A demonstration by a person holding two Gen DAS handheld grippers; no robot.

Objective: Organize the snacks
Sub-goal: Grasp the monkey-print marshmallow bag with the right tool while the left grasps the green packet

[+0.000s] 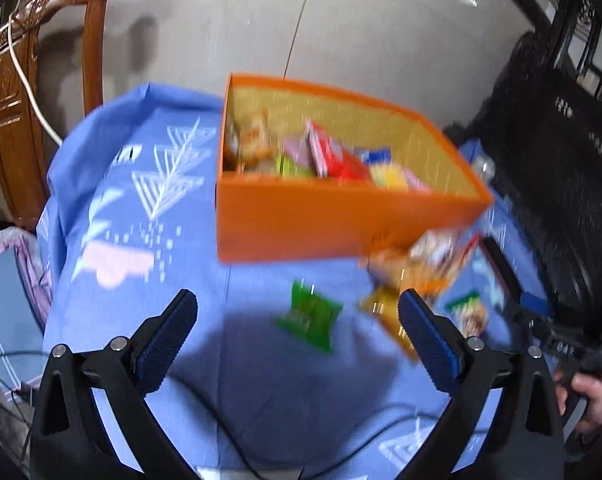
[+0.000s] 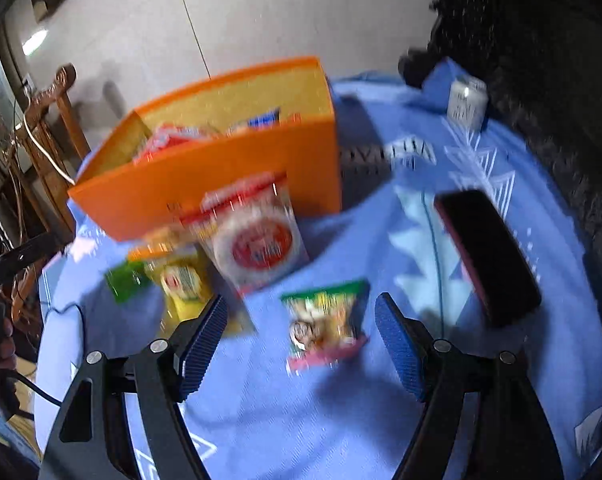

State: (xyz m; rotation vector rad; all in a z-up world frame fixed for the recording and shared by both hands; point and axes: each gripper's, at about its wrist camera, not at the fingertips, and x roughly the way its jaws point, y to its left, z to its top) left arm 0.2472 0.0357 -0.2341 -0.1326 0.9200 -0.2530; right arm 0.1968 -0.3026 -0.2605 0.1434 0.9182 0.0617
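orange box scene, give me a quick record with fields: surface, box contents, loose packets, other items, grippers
surface: blue patterned cloth
box: orange box, open top, several snack packets inside
loose packets: small green packet; red and white packet leaning on the box; yellow packet; green-topped packet
other items: black phone; white can
left gripper: open, empty
right gripper: open, green-topped packet lying between its fingers
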